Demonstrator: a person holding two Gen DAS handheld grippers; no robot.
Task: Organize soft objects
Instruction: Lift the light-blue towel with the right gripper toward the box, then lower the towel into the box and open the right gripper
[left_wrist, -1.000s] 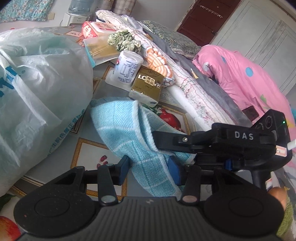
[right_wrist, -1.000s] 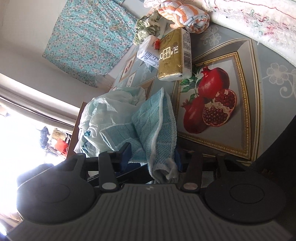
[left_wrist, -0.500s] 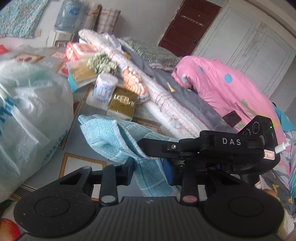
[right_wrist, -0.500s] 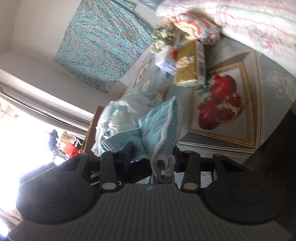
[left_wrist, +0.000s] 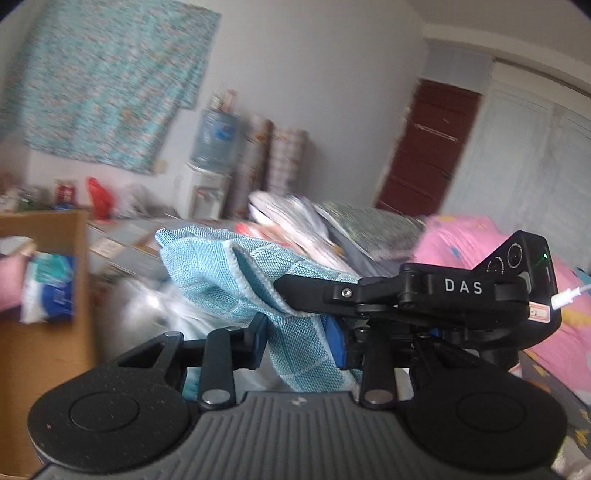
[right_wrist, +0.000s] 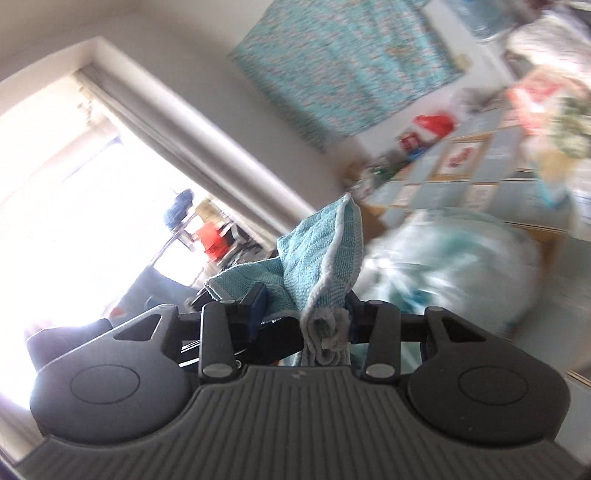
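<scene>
Cluttered bedroom, door upper right; our left gripper (left_wrist: 297, 341) and right gripper (right_wrist: 304, 314) both pinch the blue towel (left_wrist: 229, 273) (light, floppy): grip hems.

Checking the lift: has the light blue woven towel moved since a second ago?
Yes. The light blue woven towel, held by both grippers, has gone up: it lay on the pomegranate-print table before and now hangs above the white plastic bag.
</scene>
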